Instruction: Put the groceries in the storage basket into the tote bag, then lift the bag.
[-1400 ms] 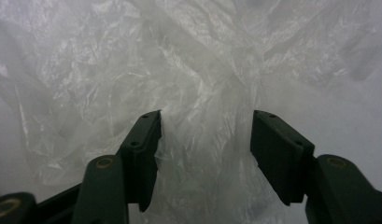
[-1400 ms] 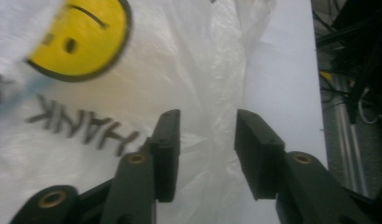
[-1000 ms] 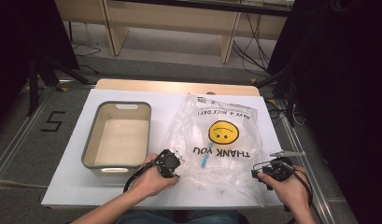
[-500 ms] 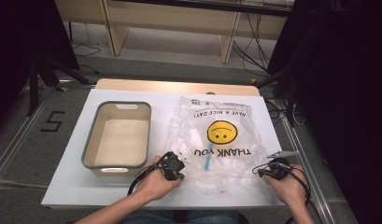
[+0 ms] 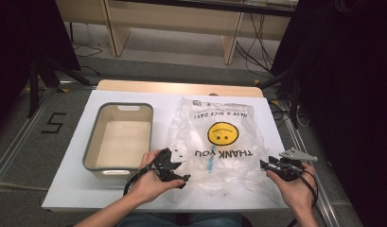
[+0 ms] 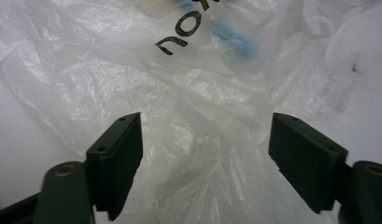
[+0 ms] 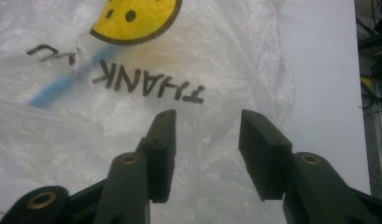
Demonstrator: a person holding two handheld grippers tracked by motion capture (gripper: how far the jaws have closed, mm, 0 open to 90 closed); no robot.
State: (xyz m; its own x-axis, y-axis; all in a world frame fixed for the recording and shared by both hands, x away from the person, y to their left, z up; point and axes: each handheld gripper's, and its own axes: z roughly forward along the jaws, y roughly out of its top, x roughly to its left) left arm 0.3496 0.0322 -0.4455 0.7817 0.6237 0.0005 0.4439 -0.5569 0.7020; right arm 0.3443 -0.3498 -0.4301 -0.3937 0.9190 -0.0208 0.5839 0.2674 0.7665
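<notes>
Beneath both pairs of tongs lies a clear plastic bag (image 5: 219, 146), spread flat on the white table (image 5: 68, 189) and printed with a yellow smiley face (image 5: 224, 133) and black lettering. Left gripper (image 5: 174, 171): jaws wide apart, having just been opening; the left gripper view shows crumpled film under and between the pads (image 6: 121, 149), neither pad pressing on it, so the bag is released. Right gripper (image 5: 266, 165): jaws about half apart, also having just been opening; the right gripper view shows the bag's near edge between the pads (image 7: 163, 140), with a clear gap on either side and nothing clenched.

The high view alone shows the layout: the left gripper over the bag's near left corner, the right gripper at its near right edge, each in a hand (image 5: 151, 182), and a grey bin (image 5: 94, 142) just left of the left gripper. The gripper views alone show the spacing of the pads, the creases of the film, and a blue streak (image 7: 62, 84) inside the bag below the lettering.
</notes>
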